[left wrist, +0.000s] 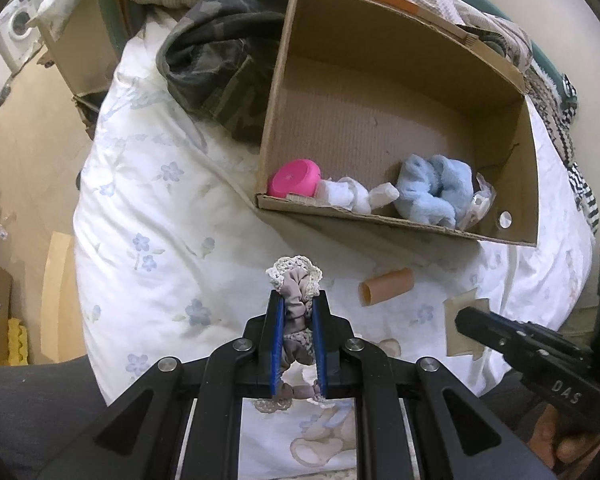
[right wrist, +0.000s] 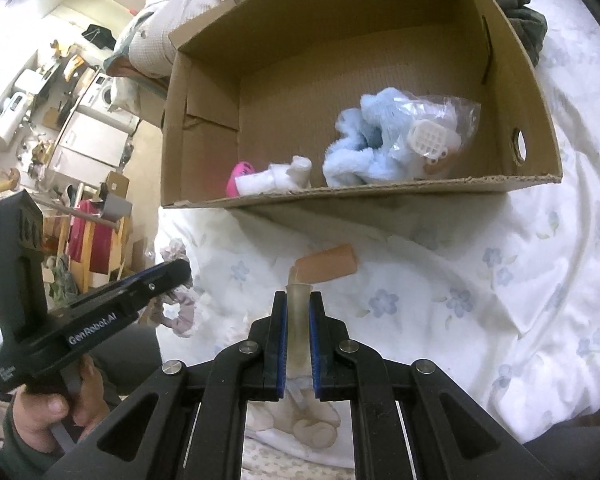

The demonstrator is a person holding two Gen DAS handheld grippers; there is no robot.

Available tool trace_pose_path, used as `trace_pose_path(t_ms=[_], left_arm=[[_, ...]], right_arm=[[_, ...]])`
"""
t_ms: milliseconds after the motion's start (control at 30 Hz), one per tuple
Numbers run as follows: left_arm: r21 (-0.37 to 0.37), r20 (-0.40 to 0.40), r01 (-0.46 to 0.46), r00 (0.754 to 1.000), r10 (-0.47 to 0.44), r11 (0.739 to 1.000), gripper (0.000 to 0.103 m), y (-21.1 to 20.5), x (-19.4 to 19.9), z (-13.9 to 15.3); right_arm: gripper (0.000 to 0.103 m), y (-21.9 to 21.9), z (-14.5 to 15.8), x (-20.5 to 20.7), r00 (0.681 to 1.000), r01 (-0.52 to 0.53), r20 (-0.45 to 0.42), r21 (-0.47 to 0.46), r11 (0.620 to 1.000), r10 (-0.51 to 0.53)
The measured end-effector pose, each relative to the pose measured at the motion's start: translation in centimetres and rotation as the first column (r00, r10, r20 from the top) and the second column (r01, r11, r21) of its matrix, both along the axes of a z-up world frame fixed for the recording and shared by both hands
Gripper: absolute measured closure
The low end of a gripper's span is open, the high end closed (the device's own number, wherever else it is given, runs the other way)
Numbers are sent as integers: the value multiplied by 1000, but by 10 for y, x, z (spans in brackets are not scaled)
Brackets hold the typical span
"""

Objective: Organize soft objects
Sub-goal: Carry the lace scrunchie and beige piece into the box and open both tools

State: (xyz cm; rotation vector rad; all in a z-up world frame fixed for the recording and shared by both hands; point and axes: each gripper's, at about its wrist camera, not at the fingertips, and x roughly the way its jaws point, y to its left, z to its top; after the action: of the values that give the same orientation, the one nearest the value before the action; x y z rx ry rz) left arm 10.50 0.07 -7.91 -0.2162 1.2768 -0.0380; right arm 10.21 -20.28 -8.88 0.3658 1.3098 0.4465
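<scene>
Left wrist view: left tool (left wrist: pixel 299 300) clamps a lace-trimmed scrunchie (left wrist: pixel 296 280) above open bed (left wrist: pixel 148 208) before the cardboard box (left wrist: pixel 380 222); right tool (right wrist: pixel 298 300) pinches a pale tube (right wrist: pixel 299 320).

We see our right gripper (right wrist: pixel 299 295) with jaws clamped on a translucent tube (right wrist: pixel 299 316) above the bed (right wrist: pixel 480 280), near the cardboard box (right wrist: pixel 380 196).

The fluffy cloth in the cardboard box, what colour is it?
Pale blue: the fluffy cloth shows best in the right wrist view, inside the cardboard box.
</scene>
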Motion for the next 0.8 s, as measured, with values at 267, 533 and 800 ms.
trace_pose_path(t_ms=[267,533,800], left_arm=[[-1,140,-3,990,3,1000,91,3,3,52],[46,269,33,962,-44,998,91,-5,42,99],[44,317,56,946,-67,997,91,-16,79,111]], right_arm=[[92,-19,32,5,997,40,69,60,997,-44],[92,-27,87,30,976,37,213,65,997,-50],[92,-38,87,61,954,72,287,45,996,-82]])
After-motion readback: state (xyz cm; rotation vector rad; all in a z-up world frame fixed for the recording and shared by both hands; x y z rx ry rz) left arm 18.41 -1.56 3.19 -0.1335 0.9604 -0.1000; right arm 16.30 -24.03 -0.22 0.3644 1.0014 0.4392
